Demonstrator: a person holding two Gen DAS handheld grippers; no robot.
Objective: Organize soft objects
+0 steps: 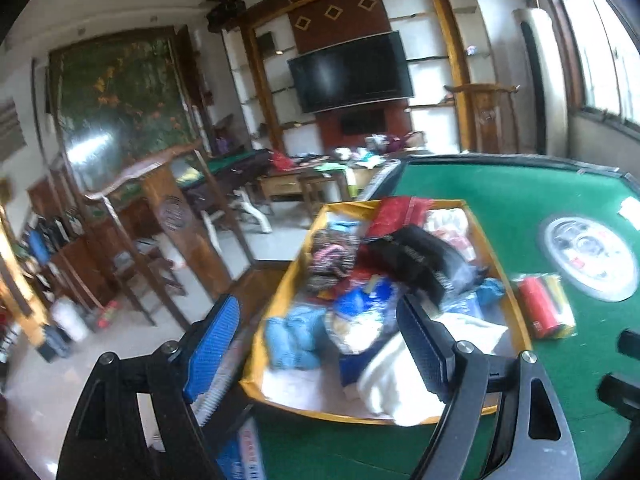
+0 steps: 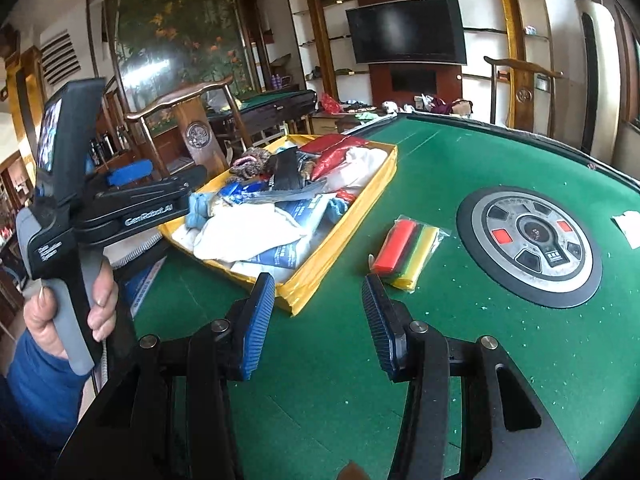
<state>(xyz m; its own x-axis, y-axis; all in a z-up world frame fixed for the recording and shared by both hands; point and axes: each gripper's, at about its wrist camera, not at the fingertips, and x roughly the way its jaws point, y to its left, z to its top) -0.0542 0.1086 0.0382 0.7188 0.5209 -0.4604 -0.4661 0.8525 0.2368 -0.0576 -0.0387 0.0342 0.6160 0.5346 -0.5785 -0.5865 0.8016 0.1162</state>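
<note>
Jaws: left gripper (image 1: pixel 320 344) wide, empty; right gripper (image 2: pixel 320 312) narrower, empty. Yellow tray (image 2: pixel 340 232), frame centre, seemingly overfull. Risk: wrapped pack (image 2: pixel 408 250) snagging the heap, spilling cloths.

I am looking across a green felt tabletop (image 2: pixel 460 340) whose dark padded edge is curving along the far side. A round grey control dial (image 2: pixel 529 236) with red buttons is sitting sunk into the tabletop's middle. A scrap of white paper (image 2: pixel 630 226) is lying near the tabletop's right edge. Beyond the far edge, a dark television (image 2: pixel 406 30) is hanging on a wood-panelled wall between white shelves. A carved wooden chair (image 1: pixel 160 216) is standing just off the tabletop's left edge. Behind it a large framed painting of orange flowers (image 2: pixel 180 28) is leaning against the wall, and a second green-topped table (image 2: pixel 276 100) is standing cluttered farther back.
</note>
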